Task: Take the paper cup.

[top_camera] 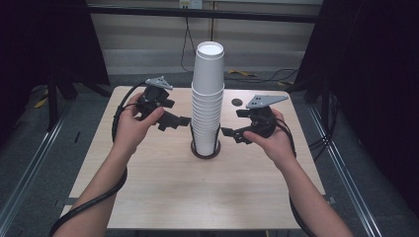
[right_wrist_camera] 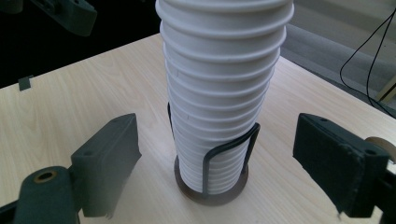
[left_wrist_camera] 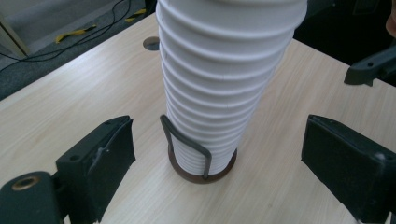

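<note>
Light wood covers the table (top_camera: 163, 192), and dark floor and a pale wall lie behind it. Near the middle of the table stands a tall stack of white paper cups (top_camera: 206, 98). The stack sits upright in a small round holder (top_camera: 205, 150) with a brown base ring and thin wire loops that rise along the lowest cups. The top cup (top_camera: 209, 66) sticks up higher than the others, which are packed tight.

To the left of the stack is the left hand-held gripper (top_camera: 184, 121), held up off the table by a hand (top_camera: 132, 123). Its jaws point at the stack and stand apart, with nothing between them; its tip is just beside the cups, not touching. In the left gripper view the stack rises between the two black jaws, farther off.

To the right of the stack is the right hand-held gripper (top_camera: 228, 133), held by the other hand (top_camera: 272, 140). Its jaws are wide and hold nothing. It is near the stack, not touching.

Behind the stack, a small dark round hole (top_camera: 237, 102) shows in the table.
</note>
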Tool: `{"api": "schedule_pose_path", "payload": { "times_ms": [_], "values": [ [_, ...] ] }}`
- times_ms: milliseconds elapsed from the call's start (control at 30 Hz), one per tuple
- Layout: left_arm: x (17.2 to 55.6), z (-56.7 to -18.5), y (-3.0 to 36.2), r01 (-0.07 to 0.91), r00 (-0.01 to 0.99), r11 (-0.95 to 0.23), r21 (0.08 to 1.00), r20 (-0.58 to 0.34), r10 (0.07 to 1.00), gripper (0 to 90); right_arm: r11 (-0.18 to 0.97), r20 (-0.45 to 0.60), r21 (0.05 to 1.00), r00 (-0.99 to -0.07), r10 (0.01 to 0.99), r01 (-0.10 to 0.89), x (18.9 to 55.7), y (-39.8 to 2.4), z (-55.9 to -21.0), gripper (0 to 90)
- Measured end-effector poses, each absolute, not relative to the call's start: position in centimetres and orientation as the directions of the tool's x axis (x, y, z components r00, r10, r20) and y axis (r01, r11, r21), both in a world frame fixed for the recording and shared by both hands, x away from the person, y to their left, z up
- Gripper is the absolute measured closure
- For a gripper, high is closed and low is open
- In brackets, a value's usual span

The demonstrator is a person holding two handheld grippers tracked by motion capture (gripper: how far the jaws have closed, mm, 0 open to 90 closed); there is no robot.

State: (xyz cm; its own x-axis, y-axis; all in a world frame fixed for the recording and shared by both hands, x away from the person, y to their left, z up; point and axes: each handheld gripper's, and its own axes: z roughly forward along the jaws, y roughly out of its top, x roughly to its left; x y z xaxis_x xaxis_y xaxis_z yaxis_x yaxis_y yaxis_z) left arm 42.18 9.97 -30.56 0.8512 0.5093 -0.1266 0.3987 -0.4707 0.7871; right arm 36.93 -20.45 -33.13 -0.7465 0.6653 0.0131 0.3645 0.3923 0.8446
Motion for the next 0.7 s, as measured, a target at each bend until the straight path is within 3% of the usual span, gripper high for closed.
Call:
{"api": "schedule_pose_path", "payload": {
  "times_ms": [700],
  "values": [
    [43.7,-25.3,7.4,0.350,0.869,-0.473,0.809,-0.091,0.487,9.8,0.367,-0.004,0.868,-0.734,0.679,0.335,38.5,-18.8,-30.4,14.7]
  ]
}}
